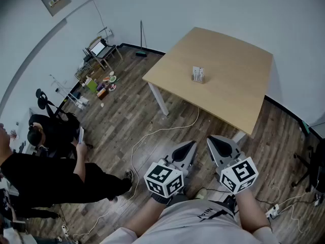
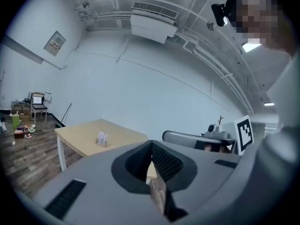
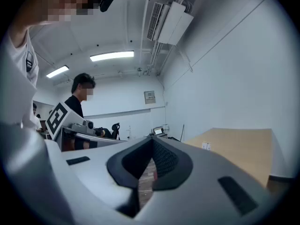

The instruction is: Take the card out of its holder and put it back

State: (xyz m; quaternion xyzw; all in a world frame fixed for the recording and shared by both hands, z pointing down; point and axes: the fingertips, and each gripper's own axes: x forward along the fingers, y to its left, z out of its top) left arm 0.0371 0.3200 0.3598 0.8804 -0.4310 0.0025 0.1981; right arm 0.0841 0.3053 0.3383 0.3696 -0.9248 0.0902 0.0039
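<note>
The left gripper (image 1: 192, 145) and right gripper (image 1: 212, 139) sit side by side, low and close to the operator's body. Each has a smooth grey moulded shell that tapers to a point. Behind it is a marker cube, left (image 1: 163, 179) and right (image 1: 238, 175), printed with black-and-white squares.

In the left gripper view, the left gripper (image 2: 151, 146) has its two dark, ribbed pads meeting at the tip. Only a thin slit remains below, and nothing is held between them. In the right gripper view, the right gripper (image 3: 152, 142) is the same: pads pressed together and empty.

Both tools point forward and slightly towards each other. The operator's bare forearms, left (image 1: 137, 222) and right (image 1: 249, 207), come up from the bottom edge of the head view to the handles.

The floor (image 1: 152, 105) beneath the tools is dark wood plank, with a white cable (image 1: 152, 134) looping across it.

Further ahead, well apart from both tools, stands a table (image 1: 233, 90) with a pale, matt wooden top and white legs. The white card (image 1: 198, 73) stands upright in its small holder (image 1: 198, 80) near the middle of the tabletop.

To the left, a bystander in black (image 1: 45, 179) stands on the floor.
</note>
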